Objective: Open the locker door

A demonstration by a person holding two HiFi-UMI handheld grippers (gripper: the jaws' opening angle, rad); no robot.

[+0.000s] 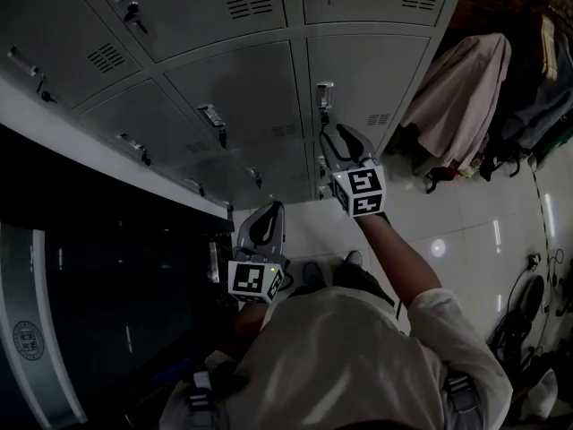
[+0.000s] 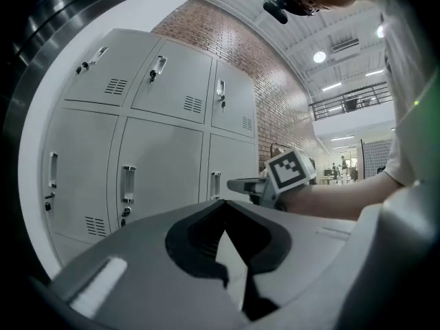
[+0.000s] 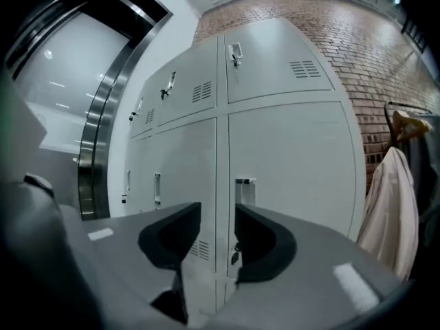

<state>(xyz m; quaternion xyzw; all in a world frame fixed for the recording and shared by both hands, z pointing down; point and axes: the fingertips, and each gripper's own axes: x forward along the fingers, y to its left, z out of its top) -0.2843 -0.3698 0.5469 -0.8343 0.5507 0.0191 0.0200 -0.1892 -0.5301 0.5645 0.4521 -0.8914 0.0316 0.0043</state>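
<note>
The grey locker door (image 1: 376,79) is the middle one in the right column and stands closed, also seen in the right gripper view (image 3: 295,163). Its upright metal handle (image 1: 324,92) sits at the door's left edge, with a lock just below it. My right gripper (image 1: 336,137) hovers right before that handle, open, with nothing between its jaws. In the right gripper view (image 3: 218,215) the handle (image 3: 245,190) shows just past the right jaw. My left gripper (image 1: 274,209) hangs lower, away from the lockers, its jaws shut and empty (image 2: 223,213).
More closed lockers (image 1: 242,88) with handles and keys fill the wall to the left. A dark glass and steel frame (image 1: 89,276) stands at far left. Coats on a rack (image 1: 457,97) hang at right. Cables (image 1: 528,303) lie on the tiled floor.
</note>
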